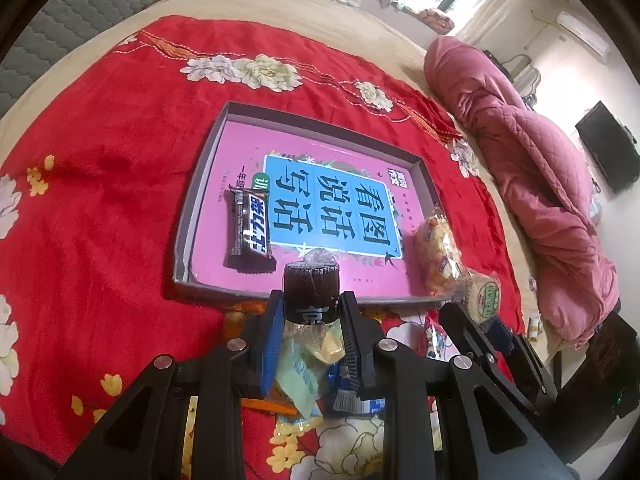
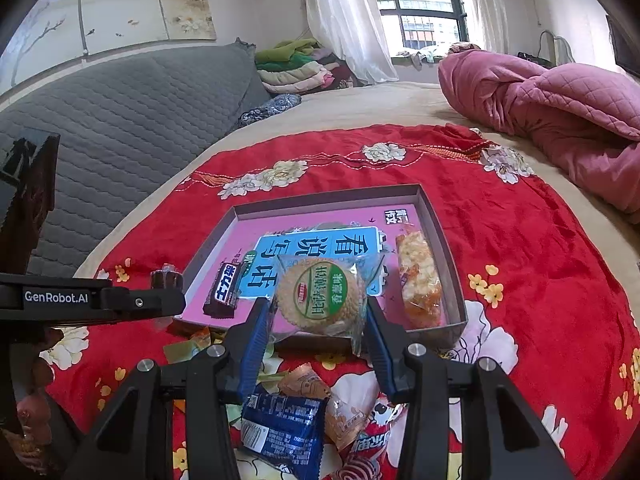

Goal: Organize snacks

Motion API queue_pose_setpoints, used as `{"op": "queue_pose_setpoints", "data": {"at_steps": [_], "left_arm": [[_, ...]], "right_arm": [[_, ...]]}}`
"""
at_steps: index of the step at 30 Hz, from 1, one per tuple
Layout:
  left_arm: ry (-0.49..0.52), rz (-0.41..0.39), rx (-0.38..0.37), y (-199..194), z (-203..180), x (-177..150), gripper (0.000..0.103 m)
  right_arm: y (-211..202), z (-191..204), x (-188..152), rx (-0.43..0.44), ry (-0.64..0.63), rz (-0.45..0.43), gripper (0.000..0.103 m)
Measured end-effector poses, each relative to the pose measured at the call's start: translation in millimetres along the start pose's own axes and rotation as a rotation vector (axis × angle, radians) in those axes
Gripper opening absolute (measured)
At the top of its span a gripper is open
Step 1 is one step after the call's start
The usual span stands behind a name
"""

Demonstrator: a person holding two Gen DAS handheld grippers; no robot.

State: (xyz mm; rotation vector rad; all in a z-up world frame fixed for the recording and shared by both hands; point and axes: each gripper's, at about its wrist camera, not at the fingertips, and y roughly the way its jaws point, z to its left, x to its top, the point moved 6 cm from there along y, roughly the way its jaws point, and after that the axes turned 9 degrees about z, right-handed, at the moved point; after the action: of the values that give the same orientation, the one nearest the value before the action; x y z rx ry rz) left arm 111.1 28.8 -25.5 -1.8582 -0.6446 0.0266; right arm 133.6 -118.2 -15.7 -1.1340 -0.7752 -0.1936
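In tray (image 1: 200,184): two snacks | left jaws grip brown cake (image 1: 311,280) | right jaws grip cookie (image 2: 322,298)

We read "GenRobot.AI" in white on the left gripper's (image 2: 168,280) black arm. The pink book cover (image 1: 320,208) in the tray shows 看图说话写话, upside down to us. The chocolate bar (image 1: 250,232) reads 士力架; other wrappers' print stays illegible.

Both grippers, left (image 1: 311,304) and right (image 2: 318,312), grip (fingers clamped).
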Motion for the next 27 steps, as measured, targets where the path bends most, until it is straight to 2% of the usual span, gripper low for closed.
{"op": "queue_pose_setpoints", "data": {"at_steps": [13, 27], "left_arm": [[-0.007, 0.006, 0.003, 18, -4, 19, 0.028], [0.008, 0.027, 0.029, 43, -5, 34, 0.028]], "right_arm": [[16, -9, 10, 0.000, 0.015, -0.002, 0.046], [44, -11, 13, 0.003, 0.009, 0.038, 0.046]]}}
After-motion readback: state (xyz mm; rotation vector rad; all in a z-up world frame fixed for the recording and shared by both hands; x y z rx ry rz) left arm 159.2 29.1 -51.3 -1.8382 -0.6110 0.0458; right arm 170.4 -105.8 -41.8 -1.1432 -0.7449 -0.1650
